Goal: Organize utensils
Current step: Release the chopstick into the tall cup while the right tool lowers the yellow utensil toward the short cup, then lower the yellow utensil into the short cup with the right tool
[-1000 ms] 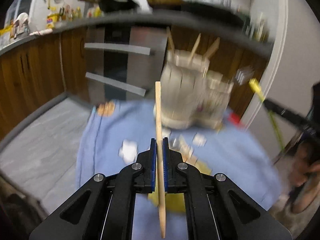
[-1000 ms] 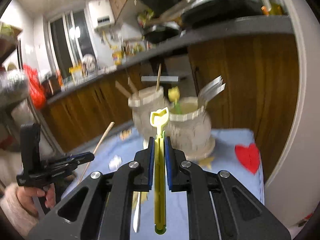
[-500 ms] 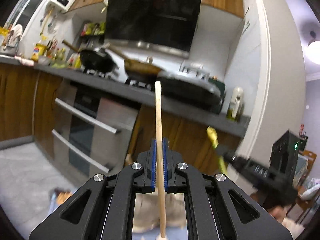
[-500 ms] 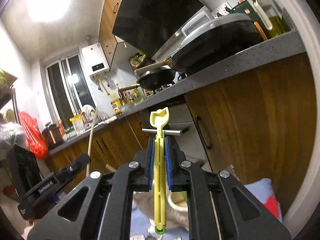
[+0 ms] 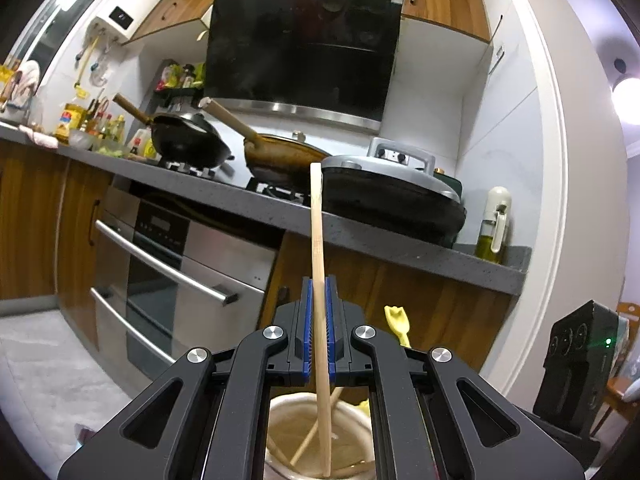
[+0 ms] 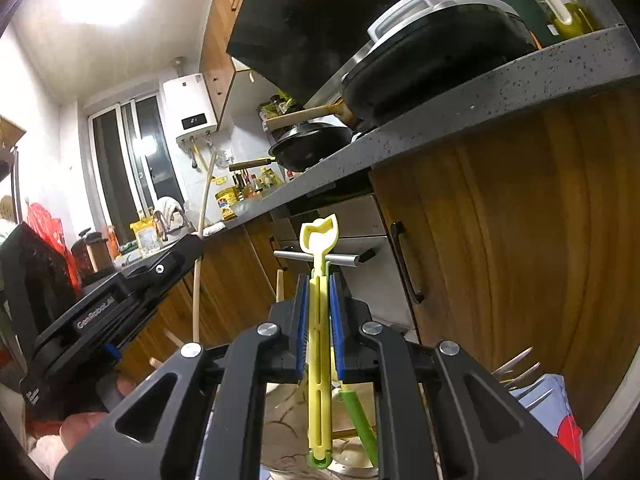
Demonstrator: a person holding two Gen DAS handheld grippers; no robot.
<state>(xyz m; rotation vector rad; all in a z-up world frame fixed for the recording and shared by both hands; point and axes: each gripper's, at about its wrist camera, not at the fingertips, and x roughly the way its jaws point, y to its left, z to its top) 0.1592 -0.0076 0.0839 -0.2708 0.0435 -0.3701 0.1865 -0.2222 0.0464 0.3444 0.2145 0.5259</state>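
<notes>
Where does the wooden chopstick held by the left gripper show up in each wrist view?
Left wrist: the wooden chopstick stands upright at centre, clamped in the left gripper, lower end inside the holder.
Right wrist: it is the thin pale stick at left, rising from the left gripper.
Shared landmark: the big lidded pan on the counter.

Black range hood [image 5: 304, 46], 2 woks [image 5: 188, 146] on stove, steel oven [image 5: 172, 276], grey countertop [image 5: 400, 246]

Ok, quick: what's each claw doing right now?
Left claw: closed on the long wooden chopstick.
Right claw: closed on the slim yellow plastic utensil.
</notes>
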